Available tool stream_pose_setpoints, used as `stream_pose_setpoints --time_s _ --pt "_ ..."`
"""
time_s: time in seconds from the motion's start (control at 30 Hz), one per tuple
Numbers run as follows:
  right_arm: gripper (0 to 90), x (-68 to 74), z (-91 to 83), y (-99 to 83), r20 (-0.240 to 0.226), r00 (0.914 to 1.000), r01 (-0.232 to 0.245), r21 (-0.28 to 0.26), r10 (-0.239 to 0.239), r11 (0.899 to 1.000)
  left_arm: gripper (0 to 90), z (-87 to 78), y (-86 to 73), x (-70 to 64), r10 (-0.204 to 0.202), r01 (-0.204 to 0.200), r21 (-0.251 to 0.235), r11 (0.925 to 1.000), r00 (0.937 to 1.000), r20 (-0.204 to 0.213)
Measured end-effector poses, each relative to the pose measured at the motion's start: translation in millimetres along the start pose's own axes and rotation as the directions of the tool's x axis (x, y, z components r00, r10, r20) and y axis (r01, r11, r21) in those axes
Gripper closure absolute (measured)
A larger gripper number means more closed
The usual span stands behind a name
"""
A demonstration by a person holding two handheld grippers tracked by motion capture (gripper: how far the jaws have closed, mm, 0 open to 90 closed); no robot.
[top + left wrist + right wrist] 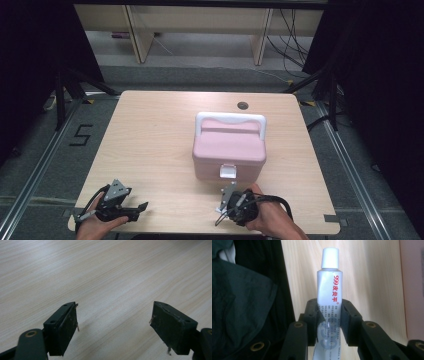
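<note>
A pink lidded box (227, 150) with a white handle (230, 119) and a white front latch (228, 171) stands at the middle of the wooden table (150, 135). My right gripper (329, 315) is shut on a small white tube (328, 285) with red print and a white cap; the tube points away along the jaws. In the high view that gripper (223, 209) sits at the table's front edge, just in front of the box. My left gripper (141, 210) rests at the front left corner, and in its own view the gripper (113, 322) is open over bare wood.
The box's pink side (412, 290) shows at the right of the right gripper view, dark clothing (244, 302) at its left. A round cable hole (243, 105) lies near the table's far edge. Black stands (65, 95) and cables flank the table.
</note>
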State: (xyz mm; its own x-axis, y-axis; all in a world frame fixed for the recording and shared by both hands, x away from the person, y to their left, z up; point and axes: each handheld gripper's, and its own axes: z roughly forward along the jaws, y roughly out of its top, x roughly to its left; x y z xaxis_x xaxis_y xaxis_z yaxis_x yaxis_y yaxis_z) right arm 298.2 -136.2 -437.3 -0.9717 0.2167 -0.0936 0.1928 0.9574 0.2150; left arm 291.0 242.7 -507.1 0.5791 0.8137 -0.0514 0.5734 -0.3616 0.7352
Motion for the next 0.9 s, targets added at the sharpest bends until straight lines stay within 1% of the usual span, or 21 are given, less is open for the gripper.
stream_pose_setpoints --time_s 0.07,0.1,0.13,0.17,0.2,0.23,0.3,0.37,0.4,0.43,0.5,0.53,0.57,0.6,0.63,0.67,0.7,0.73,0.83,0.87,0.9 --pt "70.2 -4.2 -2.2 -11.1 0.0 0.9999 -0.011 -0.008 0.011 1.0 20.2 0.2 0.1 0.1 0.0 0.0 0.003 1.0 1.0 0.0" --pt "70.2 -5.3 -4.3 -17.3 0.005 0.9983 -0.058 -0.001 0.058 0.998 20.2 0.4 0.1 0.2 0.001 -0.001 0.005 1.0 1.0 0.0" --pt "70.2 -10.5 -6.6 -28.9 0.012 0.9951 -0.098 0.008 0.098 0.995 20.2 -0.5 0.3 1.4 0.016 -0.016 0.019 0.9997 0.9999 -0.007" --pt "70.2 -16.3 -6.4 -34.7 0.008 0.9977 -0.068 -0.01 0.068 0.998 20.2 -0.2 0.2 1.6 0.017 -0.016 0.018 0.9997 0.9998 -0.012" --pt "70.2 -16.3 -6.4 -34.7 0.008 0.9977 -0.068 -0.01 0.068 0.998 20.2 -0.2 0.2 1.6 0.017 -0.016 0.018 0.9997 0.9998 -0.012" --pt "70.2 -21.1 -10.2 -47.3 0.003 0.9938 -0.111 -0.004 0.111 0.994 20.2 0.3 0.1 1.4 0.01 -0.01 0.013 0.9999 0.9999 -0.012" --pt "70.2 -25.2 -11.4 -53.2 0.0 0.9941 -0.109 -0.004 0.109 0.994 20.2 -0.3 0.2 1.8 0.012 -0.012 0.017 0.9998 0.9999 -0.005" --pt "70.2 -30.2 -14.8 -65.4 0.013 0.9843 -0.176 0.006 0.176 0.984 20.2 0.3 -0.2 1.6 0.005 -0.005 0.008 1.0 1.0 -0.005" --pt "70.1 -34.7 -15.8 -71.9 0.014 0.9824 -0.186 0.009 0.186 0.982 20.2 0.8 -0.6 1.7 0.007 -0.007 0.001 1.0 1.0 -0.004" --pt "70.1 -40.3 -16.2 -81.3 0.038 0.9764 -0.213 0.001 0.212 0.977 20.2 0.3 0.1 1.5 0.006 -0.006 0.013 0.9999 1.0 -0.006" --pt "70.1 -42.6 -15.5 -84.3 0.045 0.9756 -0.215 -0.004 0.215 0.977 20.2 1.0 -0.3 0.9 0.001 -0.001 0.009 1.0 1.0 -0.008" --pt "70.2 -44.9 -14.8 -88.8 0.057 0.9682 -0.244 -0.003 0.244 0.97 20.2 1.4 -0.4 1.3 0.004 -0.004 0.013 0.9999 0.9998 -0.017" --pt "70.2 -49.4 -13.1 -95.8 0.052 0.9638 -0.262 0.002 0.262 0.965 20.2 1.1 -0.3 1.2 0.004 -0.004 0.014 0.9999 0.9999 -0.015" --pt "70.2 -49.4 -13.1 -95.8 0.052 0.9638 -0.262 0.002 0.262 0.965 20.2 1.1 -0.3 1.2 0.004 -0.004 0.014 0.9999 0.9999 -0.015" --pt "70.1 -56.1 -10.4 -103.2 0.054 0.9593 -0.278 0.003 0.277 0.961 20.2 0.0 0.1 1.8 0.009 -0.009 0.017 0.9998 1.0 -0.004" --pt "70.1 -56.1 -10.4 -103.2 0.054 0.9593 -0.278 0.003 0.277 0.961 20.2 0.0 0.1 1.8 0.009 -0.009 0.017 0.9998 1.0 -0.004" --pt "70.2 -62.6 -8.1 -109.7 0.057 0.9562 -0.288 0.01 0.287 0.958 20.2 0.2 -0.1 1.7 0.008 -0.008 0.015 0.9999 1.0 -0.004" --pt "70.1 -63.5 -8.2 -111.4 0.063 0.9509 -0.305 0.017 0.303 0.952 20.2 0.7 -0.2 1.5 0.007 -0.006 0.014 0.9999 1.0 -0.007" --pt "70.2 -68.3 -6.8 -115.4 0.063 0.9495 -0.309 0.02 0.307 0.951 20.2 1.6 -0.2 1.4 0.006 -0.006 0.013 0.9999 0.9998 -0.016" --pt "70.1 -70.1 -6.9 -117.2 0.068 0.9446 -0.323 0.025 0.321 0.946 20.3 0.8 0.1 1.3 0.009 -0.009 0.018 0.9998 0.9999 -0.012" --pt "70.2 -72.1 -6.4 -118.8 0.068 0.9417 -0.332 0.027 0.329 0.943 20.2 1.1 0.1 0.3 0.001 -0.001 0.006 1.0 1.0 -0.005"
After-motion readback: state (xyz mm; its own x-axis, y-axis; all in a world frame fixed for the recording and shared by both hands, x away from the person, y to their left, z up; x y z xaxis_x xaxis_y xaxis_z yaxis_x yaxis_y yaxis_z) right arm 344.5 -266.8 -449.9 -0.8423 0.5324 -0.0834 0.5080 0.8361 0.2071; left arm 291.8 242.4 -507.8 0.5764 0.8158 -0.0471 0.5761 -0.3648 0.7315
